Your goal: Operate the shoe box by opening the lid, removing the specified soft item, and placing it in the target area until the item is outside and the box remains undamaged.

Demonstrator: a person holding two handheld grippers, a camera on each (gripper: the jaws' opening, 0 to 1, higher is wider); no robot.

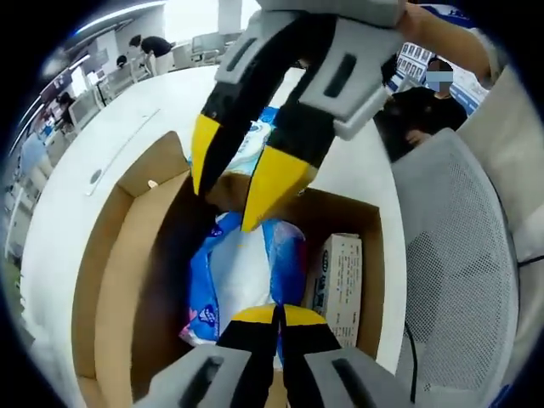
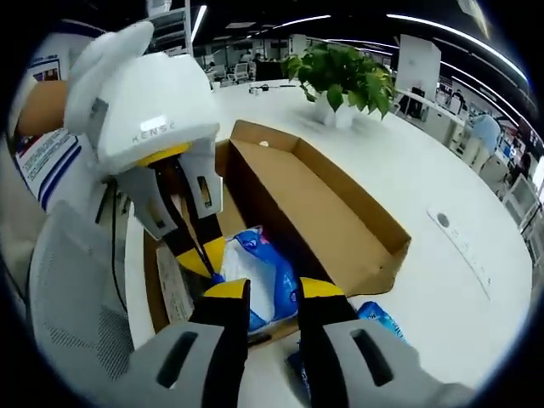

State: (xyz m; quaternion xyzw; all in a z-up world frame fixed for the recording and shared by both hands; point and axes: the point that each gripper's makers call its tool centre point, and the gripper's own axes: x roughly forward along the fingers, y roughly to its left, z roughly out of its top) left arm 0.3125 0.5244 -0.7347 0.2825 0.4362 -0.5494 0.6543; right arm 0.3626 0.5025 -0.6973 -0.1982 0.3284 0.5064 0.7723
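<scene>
An open cardboard shoe box (image 1: 371, 255) (image 2: 255, 191) lies on the white table, its lid (image 1: 110, 255) (image 2: 340, 212) folded flat beside it. Inside lie a blue-and-white soft pack (image 1: 242, 272) (image 2: 259, 272) and a small white carton (image 1: 340, 280). My left gripper (image 1: 278, 316) (image 2: 204, 259) reaches into the box with its jaws shut on the near edge of that pack. Over the same pack, my right gripper (image 2: 272, 293) (image 1: 223, 208) hovers open with nothing between its fingers. A second blue pack (image 2: 378, 319) (image 1: 255, 140) rests on the table outside the box.
A grey mesh chair back (image 1: 459, 272) (image 2: 68, 306) stands close to the box's side. A potted plant (image 2: 340, 76) sits further along the table (image 2: 442, 178). A person (image 1: 425, 106) sits beyond the table edge, and desks with other people fill the background.
</scene>
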